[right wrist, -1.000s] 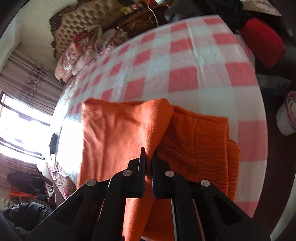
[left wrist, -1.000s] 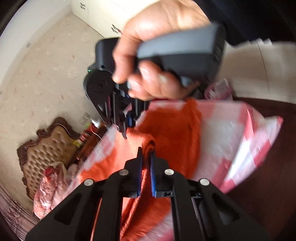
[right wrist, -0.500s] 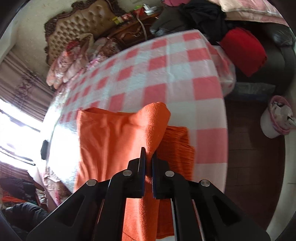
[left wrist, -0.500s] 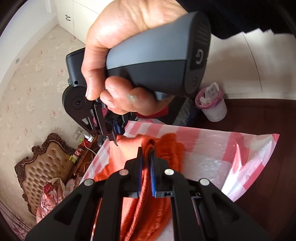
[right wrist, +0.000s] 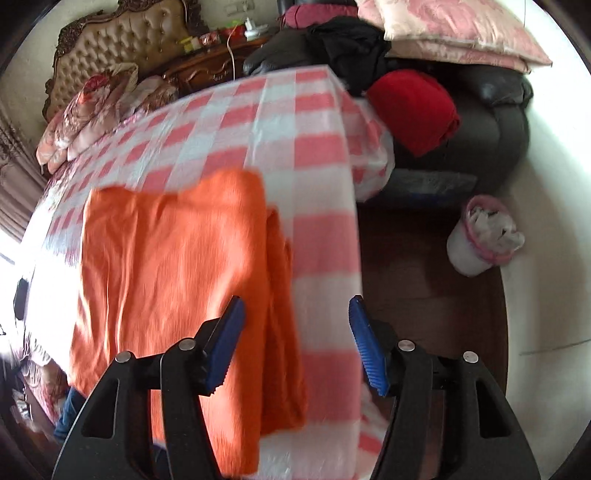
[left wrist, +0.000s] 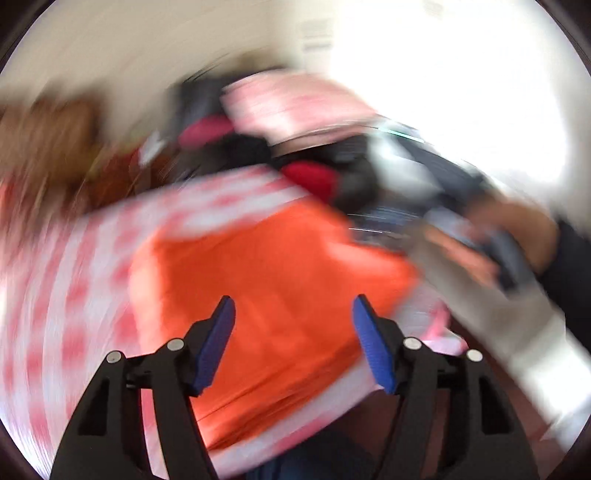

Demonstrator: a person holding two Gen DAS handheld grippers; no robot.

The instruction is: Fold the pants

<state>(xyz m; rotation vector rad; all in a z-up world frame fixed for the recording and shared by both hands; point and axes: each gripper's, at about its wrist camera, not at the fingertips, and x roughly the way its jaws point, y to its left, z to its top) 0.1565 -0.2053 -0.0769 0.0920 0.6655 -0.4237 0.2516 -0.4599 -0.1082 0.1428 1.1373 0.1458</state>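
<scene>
The orange pants (right wrist: 173,280) lie folded on the tabletop (right wrist: 321,177), which is covered by a red-and-white checked cloth. In the right wrist view the upper layer lies flat over a ribbed layer that sticks out along its right side, and the bundle sits toward the near right part of the cloth, its near end reaching the tabletop's near edge.

The right tongs (right wrist: 295,345) have just been opening and now stand wide apart above the pants' right edge; nothing is between the blue pads (right wrist: 227,343), and the cloth they gripped lies free on the bundle.

The left tongs (left wrist: 293,341) have also just been opening. Their jaws stand apart with nothing gripped, and the pants (left wrist: 273,295) show beneath them. This view is heavily blurred, so little else is sharp; at its right a hand (left wrist: 491,243) on a dark grip can just be made out.

Beyond the tabletop's far right corner a red bundle (right wrist: 413,110) and dark clothes rest on a black sofa (right wrist: 506,110), with pink pillows (right wrist: 454,33) on top. A white bin (right wrist: 480,240) with a pink liner stands on the dark floor at the right. At the far left is a bed with a tufted headboard (right wrist: 122,40).
</scene>
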